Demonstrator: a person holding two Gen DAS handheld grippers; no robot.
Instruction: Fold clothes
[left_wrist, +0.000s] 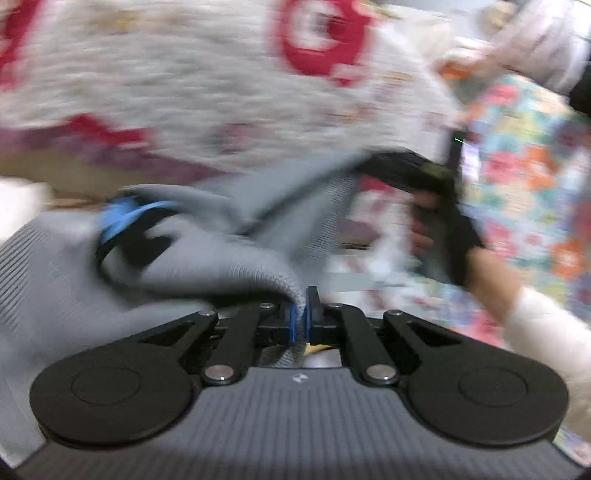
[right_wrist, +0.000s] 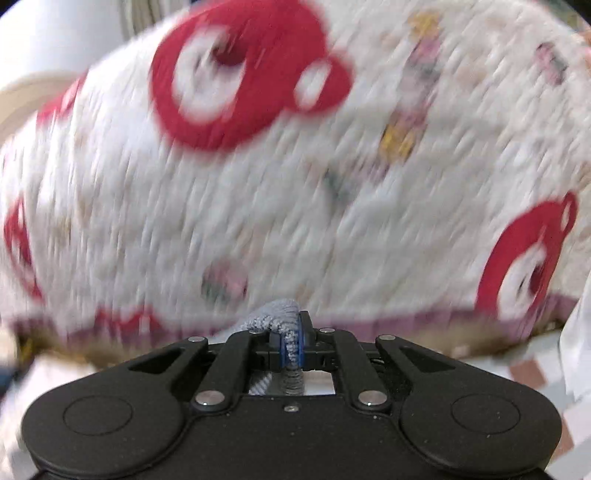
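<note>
A grey knit garment (left_wrist: 207, 254) hangs bunched in the left wrist view, with a blue loop on it at the left. My left gripper (left_wrist: 302, 314) is shut on a fold of its edge, the cloth pinched between the blue pads. In the same view the other gripper (left_wrist: 413, 173) shows black at the upper right, held by a person's hand, with the grey cloth running up to it. In the right wrist view my right gripper (right_wrist: 291, 343) is shut on a bunched edge of the grey knit garment (right_wrist: 275, 314). Both views are motion-blurred.
A white fuzzy blanket (right_wrist: 295, 192) with red bear faces fills the background of both views, also blurred in the left wrist view as the blanket (left_wrist: 184, 81). A flowered cloth (left_wrist: 517, 166) lies at the right. A person's white sleeve (left_wrist: 546, 325) crosses the lower right.
</note>
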